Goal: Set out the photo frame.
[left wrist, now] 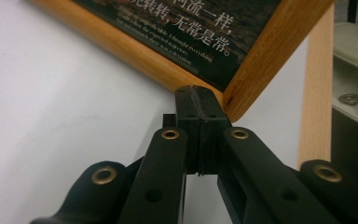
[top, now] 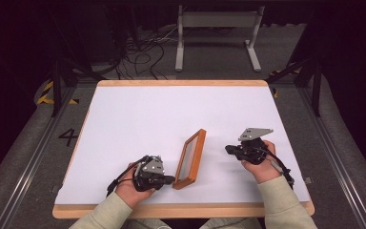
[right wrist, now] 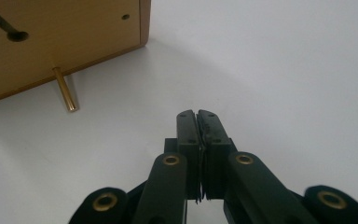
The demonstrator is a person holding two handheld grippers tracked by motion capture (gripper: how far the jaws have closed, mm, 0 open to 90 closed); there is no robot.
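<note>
Nearest, the left gripper (top: 167,180), jaws pressed together and empty, touched the lower corner of the wooden picture frame (top: 190,158), which stood propped near the table's (top: 124,114) centre. At three o'clock from it, the right gripper (top: 228,149) waited apart, likewise closed. The frame seemed set up already, only nudging left. Its print (left wrist: 186,28) carried Chinese characters; the small English line was unreadable.

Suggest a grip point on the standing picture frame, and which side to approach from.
Probably the wooden rail of the picture frame at its near end, approached from the left, where the shut left gripper already sits at that corner. The frame stands on edge, propped by a brass peg behind, so jaws must open and straddle the rail front-to-back.
</note>
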